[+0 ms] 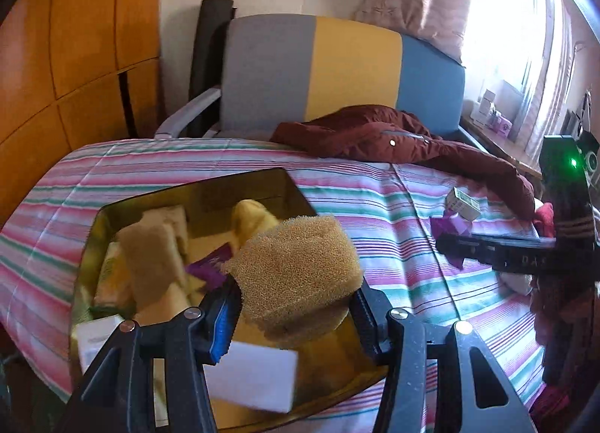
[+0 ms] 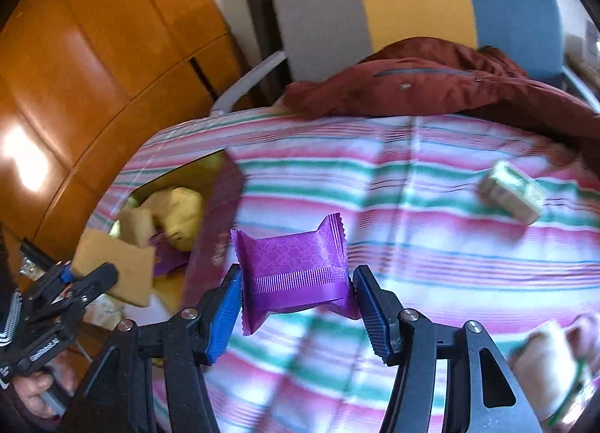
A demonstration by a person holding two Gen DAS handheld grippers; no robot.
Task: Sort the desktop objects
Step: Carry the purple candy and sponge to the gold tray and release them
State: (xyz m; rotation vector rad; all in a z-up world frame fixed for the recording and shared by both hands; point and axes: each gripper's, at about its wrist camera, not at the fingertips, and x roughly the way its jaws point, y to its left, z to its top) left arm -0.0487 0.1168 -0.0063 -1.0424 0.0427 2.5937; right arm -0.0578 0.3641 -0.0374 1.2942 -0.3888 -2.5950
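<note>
My left gripper is shut on a coarse tan sponge, held above an open gold tin box. The box holds more sponges, a yellow cloth, a purple packet and a white block. In the right wrist view the same sponge hangs over the box's near corner. My right gripper is shut on a purple foil packet, above the striped bedcover to the right of the box. That packet also shows at the right of the left wrist view.
A small cream and green carton lies on the cover at the right. A dark red jacket is heaped at the far side, in front of a grey, yellow and blue chair. A blurred pale item sits at the near right.
</note>
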